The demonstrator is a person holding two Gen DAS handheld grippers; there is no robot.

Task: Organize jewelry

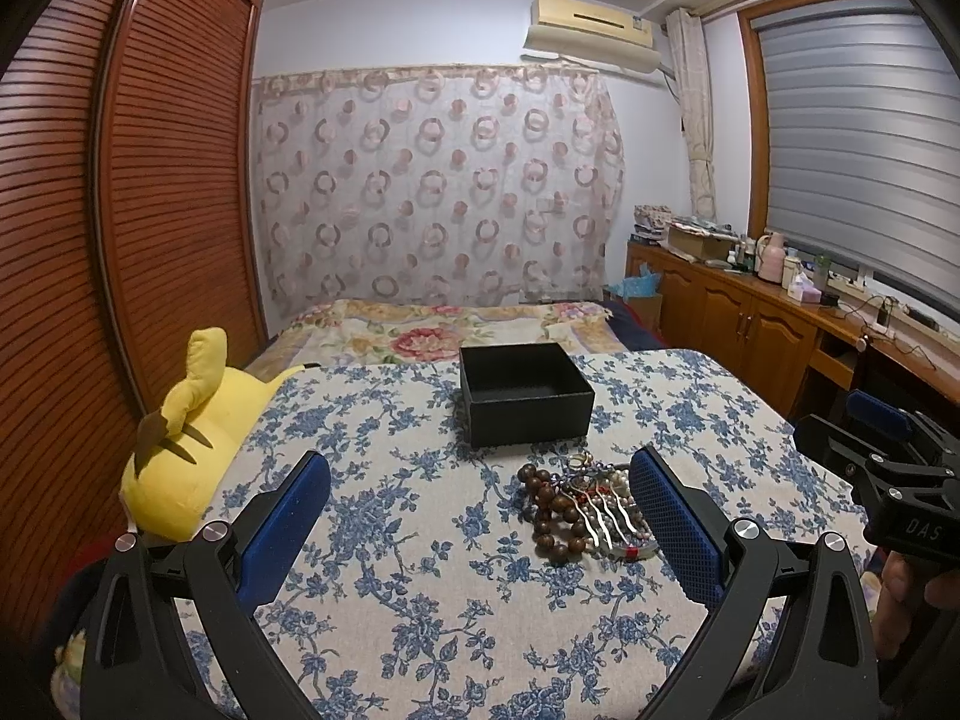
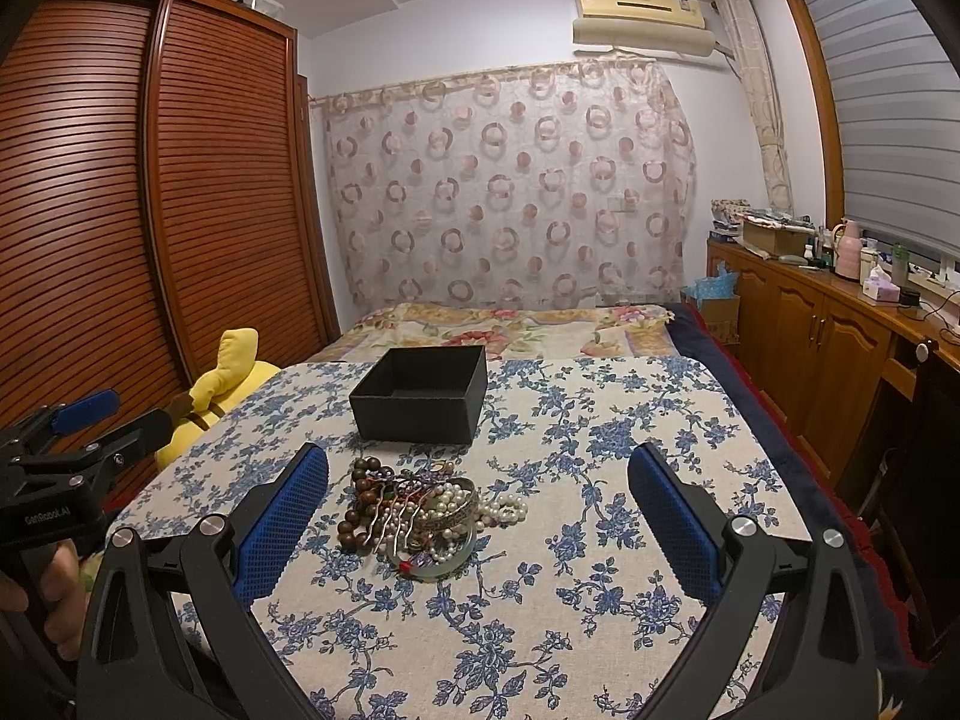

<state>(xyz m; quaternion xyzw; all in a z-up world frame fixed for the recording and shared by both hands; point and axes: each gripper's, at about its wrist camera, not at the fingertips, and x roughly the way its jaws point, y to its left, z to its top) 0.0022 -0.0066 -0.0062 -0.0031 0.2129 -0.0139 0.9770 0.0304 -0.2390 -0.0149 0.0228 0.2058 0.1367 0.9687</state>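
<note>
A pile of jewelry (image 1: 585,504) lies on the blue-flowered cloth: brown wooden beads (image 2: 354,510), a silver hair comb (image 2: 393,519), pearls (image 2: 501,504) and bangles. An open, empty black box (image 1: 525,393) stands just behind the pile; it also shows in the right wrist view (image 2: 420,396). My left gripper (image 1: 480,516) is open and empty, with the pile by its right finger. My right gripper (image 2: 477,519) is open and empty, with the pile near its left finger. Each gripper shows at the edge of the other's view.
A yellow plush toy (image 1: 180,444) lies at the cloth's left edge beside a louvred wooden wardrobe (image 1: 150,180). A floral bedspread (image 1: 450,324) lies behind the box. A wooden cabinet (image 2: 840,330) with clutter runs along the right wall.
</note>
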